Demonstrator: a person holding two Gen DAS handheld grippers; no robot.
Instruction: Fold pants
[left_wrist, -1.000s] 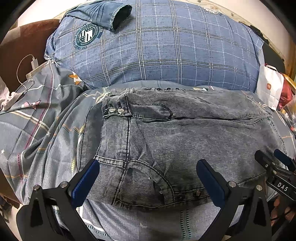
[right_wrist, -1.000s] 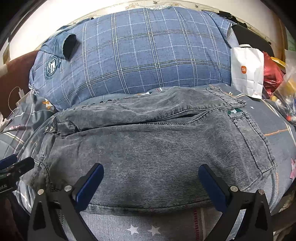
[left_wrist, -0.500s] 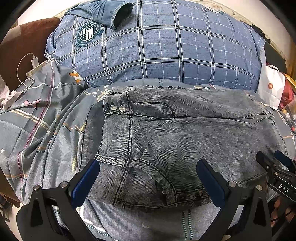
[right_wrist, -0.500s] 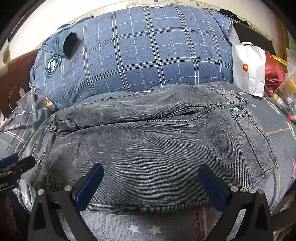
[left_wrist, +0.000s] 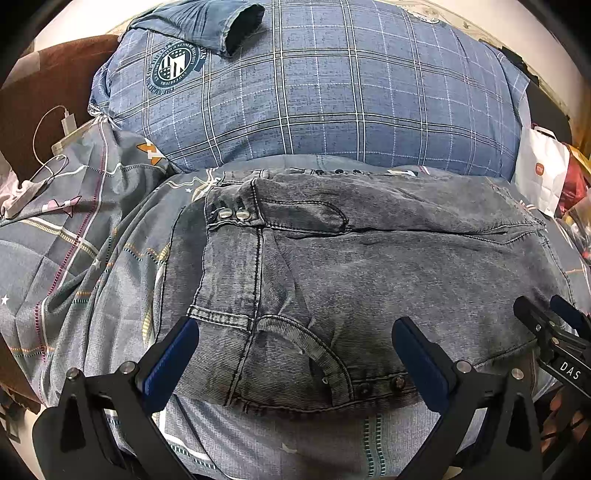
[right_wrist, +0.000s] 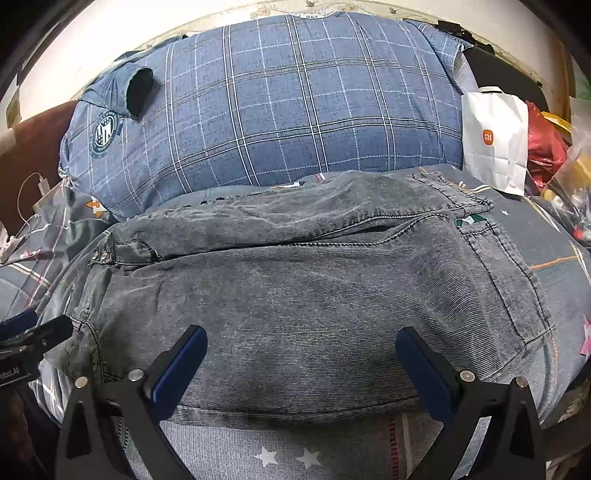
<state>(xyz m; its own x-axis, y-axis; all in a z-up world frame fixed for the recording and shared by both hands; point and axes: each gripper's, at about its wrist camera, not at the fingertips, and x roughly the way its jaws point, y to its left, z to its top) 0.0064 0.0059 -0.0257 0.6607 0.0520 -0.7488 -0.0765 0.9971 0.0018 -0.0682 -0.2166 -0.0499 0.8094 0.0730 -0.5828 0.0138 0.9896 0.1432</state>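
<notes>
Grey denim pants (left_wrist: 369, 280) are lying folded into a compact block on the patterned bedspread (left_wrist: 92, 266), just in front of a blue plaid shirt (left_wrist: 314, 96) that is spreading across the far side; the waistband with its metal studs is showing at the left, the hems at the right. Both tools are hovering over the near fold edge; the left gripper (left_wrist: 295, 350) is standing with its jaws wide apart and holding nothing, and the right gripper (right_wrist: 301, 360) is doing the same. Judging from this, the fold is looking nearly finished, and the next move is probably calling for either a last fold across or a smoothing of the top layer; a white paper bag (right_wrist: 495, 144) is crowding the far right, while open bedspread is lying to the left and near side.
</notes>
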